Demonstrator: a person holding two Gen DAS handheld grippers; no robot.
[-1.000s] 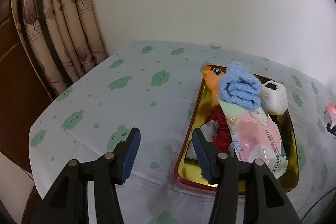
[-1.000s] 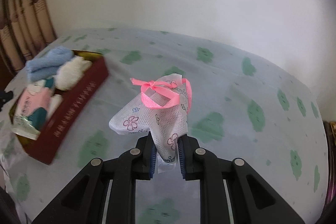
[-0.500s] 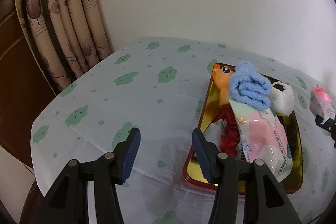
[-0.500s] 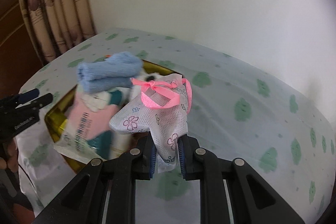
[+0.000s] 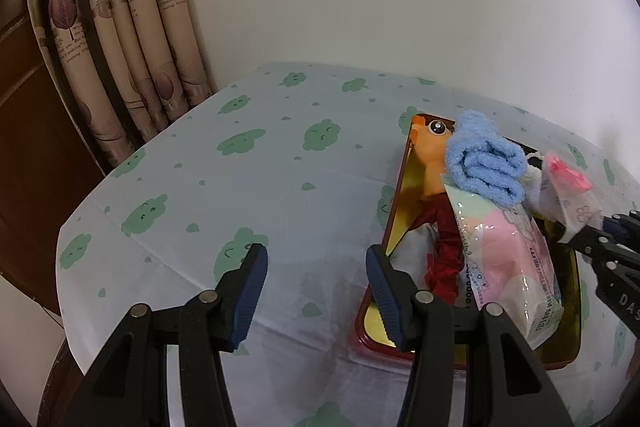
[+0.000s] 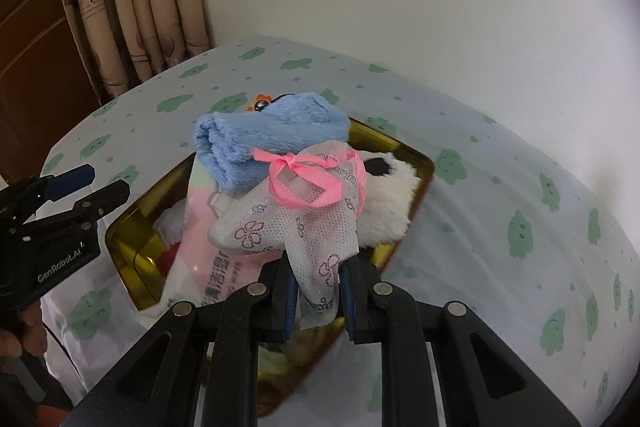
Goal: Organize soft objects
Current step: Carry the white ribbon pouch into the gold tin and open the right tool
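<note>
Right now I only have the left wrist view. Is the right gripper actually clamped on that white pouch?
Observer: Yes. The right gripper has its jaws shut on the pouch, pinching its lower tail.
Operator: Is it over the tin?
Observer: It looks so. The pouch hangs in front of the towel and the plush, with the tin rim showing beyond.
Operator: Is the ribbon tied?
Observer: Yes, the ribbon is in a bow near the pouch's top.
</note>
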